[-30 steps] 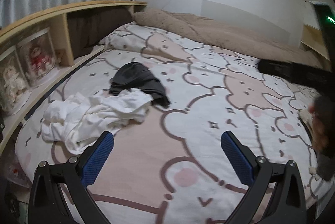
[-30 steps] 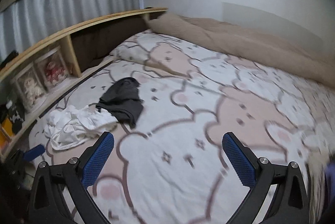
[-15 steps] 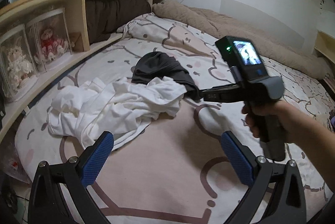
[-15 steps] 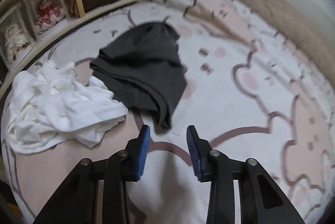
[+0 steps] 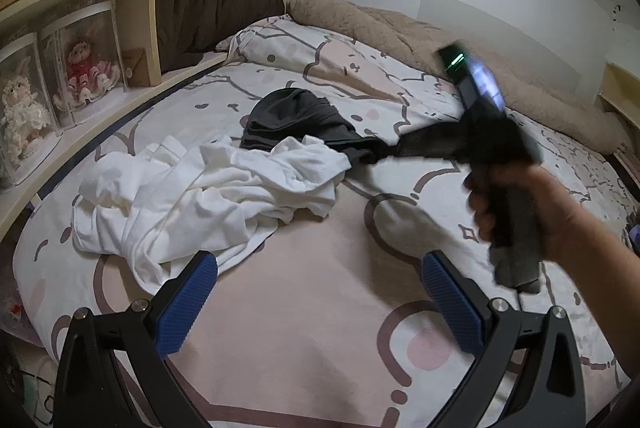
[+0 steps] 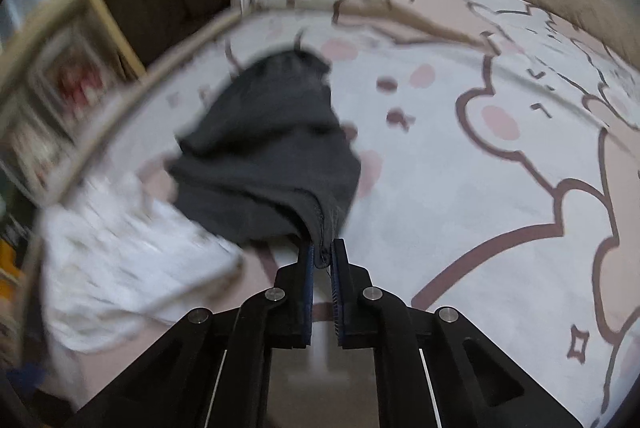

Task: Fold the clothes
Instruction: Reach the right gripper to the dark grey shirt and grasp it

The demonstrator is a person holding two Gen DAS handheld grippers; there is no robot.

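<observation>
A dark grey garment lies crumpled on the bear-print bed, partly under a crumpled white garment. In the right wrist view my right gripper is shut on the near edge of the dark grey garment, with the white garment to its left. In the left wrist view the right gripper reaches in from the right, held by a hand. My left gripper is open and empty, above bare sheet in front of the white garment.
A wooden shelf with boxed dolls runs along the bed's left side. A brown blanket is bunched at the far end against the wall. The bedsheet stretches to the right.
My right gripper has closed on the edge of the dark grey garment. The left gripper has moved a little closer to the clothes and stays open.
</observation>
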